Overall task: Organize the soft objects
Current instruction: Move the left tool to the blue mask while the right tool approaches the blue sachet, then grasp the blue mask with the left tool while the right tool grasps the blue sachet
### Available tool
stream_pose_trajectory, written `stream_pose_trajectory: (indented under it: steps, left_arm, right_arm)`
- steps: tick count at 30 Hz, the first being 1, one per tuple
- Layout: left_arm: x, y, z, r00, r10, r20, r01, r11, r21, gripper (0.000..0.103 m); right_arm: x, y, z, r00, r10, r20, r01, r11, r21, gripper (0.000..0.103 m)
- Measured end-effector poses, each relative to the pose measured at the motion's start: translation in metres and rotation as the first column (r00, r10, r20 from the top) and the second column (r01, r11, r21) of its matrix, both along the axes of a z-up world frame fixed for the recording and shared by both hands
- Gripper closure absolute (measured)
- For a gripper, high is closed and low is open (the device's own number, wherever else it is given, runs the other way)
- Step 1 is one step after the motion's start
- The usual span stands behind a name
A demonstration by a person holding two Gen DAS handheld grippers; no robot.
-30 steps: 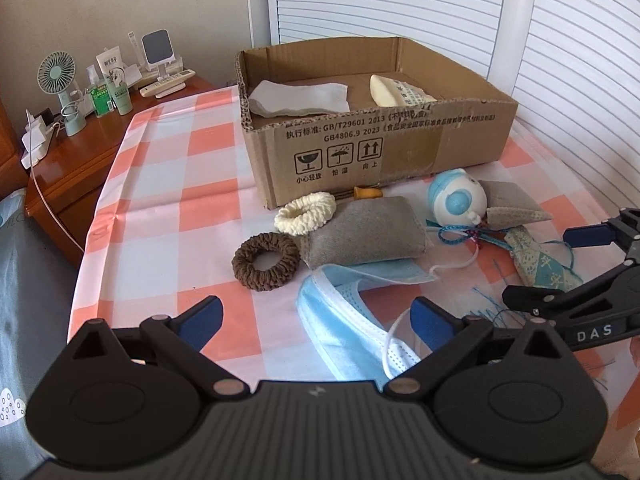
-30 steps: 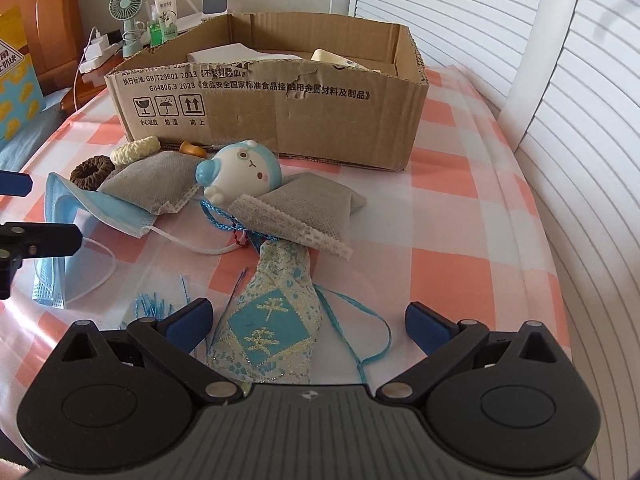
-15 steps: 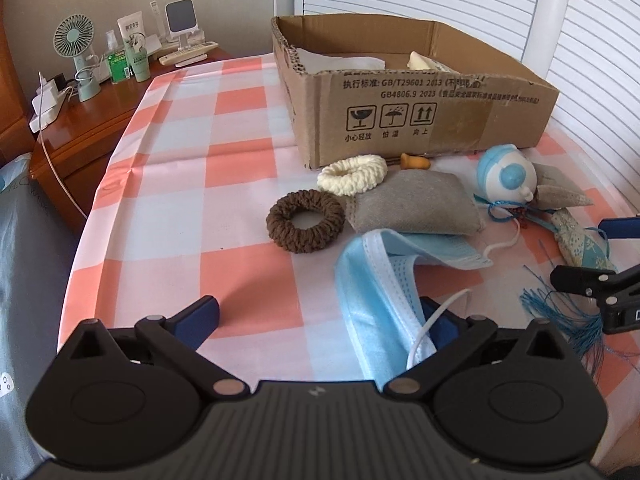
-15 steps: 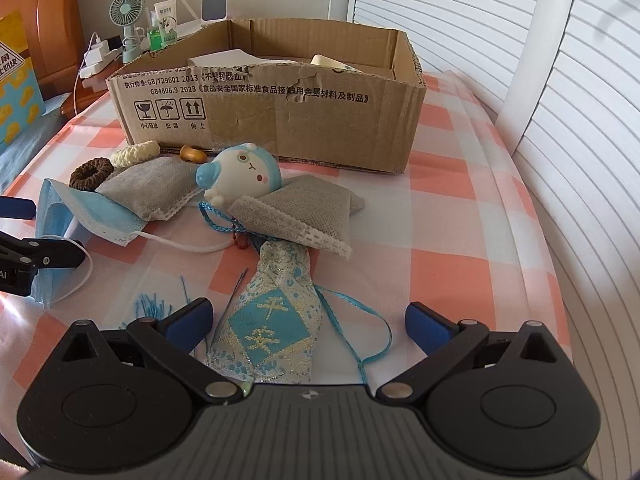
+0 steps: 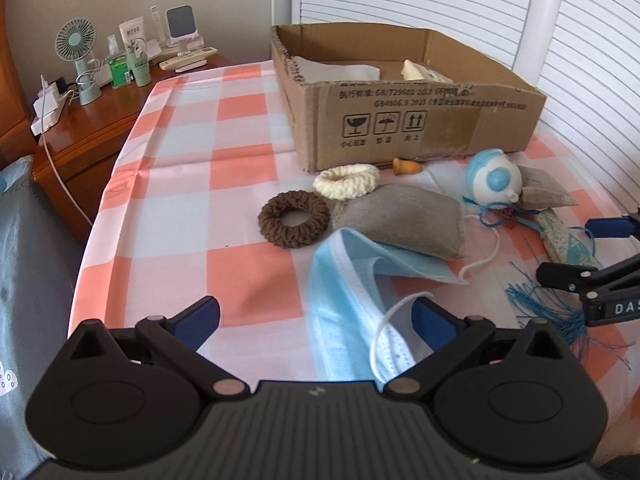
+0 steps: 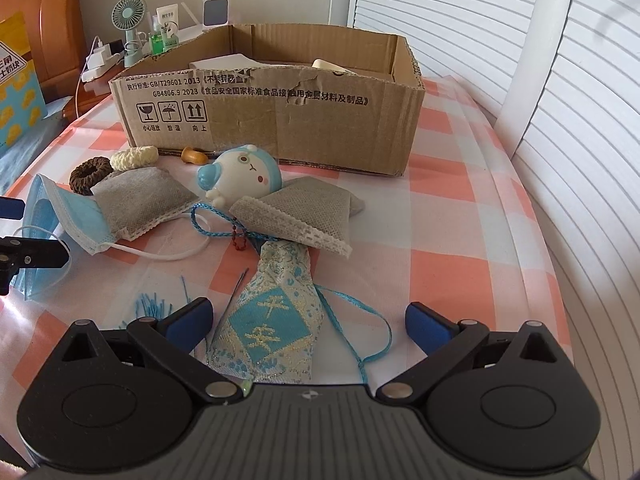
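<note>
With both the left gripper (image 5: 316, 314) and right gripper (image 6: 308, 318) spread apart and empty, we risk snagging the face mask (image 5: 352, 292) ear loop and dragging the 2 grey pouches lying beside the cardboard box (image 5: 404, 120).

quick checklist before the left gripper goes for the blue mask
1. Left gripper open: ok, jaws spread wide.
2. Face mask lined up: ok, its near end lies between the fingers.
3. Mask free to lift: not ok, the grey pouch rests on its far edge.
4. Right gripper out of the way: ok, open over the brocade sachet.
5. Room in the cardboard box: cannot tell, only two items show inside.
</note>
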State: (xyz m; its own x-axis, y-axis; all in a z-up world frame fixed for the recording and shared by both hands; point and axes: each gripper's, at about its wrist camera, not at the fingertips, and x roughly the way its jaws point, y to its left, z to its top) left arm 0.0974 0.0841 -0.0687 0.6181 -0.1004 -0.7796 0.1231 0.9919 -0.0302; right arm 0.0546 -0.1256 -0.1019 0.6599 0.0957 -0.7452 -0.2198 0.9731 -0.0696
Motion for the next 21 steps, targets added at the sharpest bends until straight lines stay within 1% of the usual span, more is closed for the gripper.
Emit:
stream_pose_trajectory:
  steps: [2, 4, 6, 8, 10, 12, 13, 15, 18, 21]
  left_arm:
    - [-0.004, -0.006, 0.003, 0.999, -0.04, 0.003, 0.04, 0.999, 0.001, 0.002]
    - [-0.009, -0.008, 0.006, 0.998, -0.058, -0.005, 0.058, 0.998, -0.006, 0.003]
    - [-0.012, -0.007, 0.011, 0.998, -0.056, -0.004, 0.056, 0.998, -0.041, 0.003]
    - [-0.012, -0.006, 0.018, 0.999, -0.04, 0.006, 0.041, 0.995, -0.088, 0.003]
    - [-0.007, -0.008, 0.02, 1.0, -0.03, -0.005, 0.029, 0.993, -0.114, 0.003]
    - [0.001, -0.01, 0.018, 0.999, 0.006, -0.041, -0.011, 0.992, -0.124, 0.003]
    - [0.006, -0.01, 0.015, 0.998, 0.022, -0.058, -0.03, 0.989, -0.143, 0.003]
    - [0.012, -0.009, 0.012, 0.996, 0.039, -0.077, -0.053, 0.981, -0.188, 0.003]
    - [0.022, -0.012, 0.007, 0.992, 0.072, -0.099, -0.092, 0.972, -0.214, 0.003]
    - [0.028, -0.017, 0.003, 0.991, 0.067, -0.113, -0.095, 0.96, -0.264, 0.003]
  right_arm:
    - [0.0, 0.0, 0.0, 1.0, 0.001, 0.0, -0.001, 1.0, 0.0, 0.0]
    - [-0.001, 0.0, 0.0, 1.0, 0.001, 0.003, -0.001, 1.0, 0.001, 0.0]
    - [-0.001, 0.0, 0.0, 1.0, 0.001, 0.005, -0.001, 1.0, 0.001, 0.0]
    - [-0.001, 0.0, 0.0, 1.0, 0.001, 0.005, -0.001, 1.0, 0.001, 0.0]
    - [-0.001, 0.0, 0.0, 1.0, 0.002, 0.005, -0.002, 1.0, 0.001, 0.0]
    - [-0.002, -0.001, 0.0, 1.0, 0.003, 0.009, -0.003, 1.0, 0.002, 0.0]
    - [-0.002, -0.001, 0.0, 1.0, 0.003, 0.011, -0.003, 1.0, 0.002, 0.0]
    - [-0.002, -0.001, -0.001, 1.0, 0.006, 0.015, -0.006, 1.0, 0.003, 0.0]
    - [-0.003, -0.001, -0.001, 1.0, 0.006, 0.016, -0.006, 1.0, 0.003, 0.0]
    - [-0.003, -0.001, -0.001, 1.0, 0.008, 0.019, -0.008, 1.0, 0.004, 0.0]
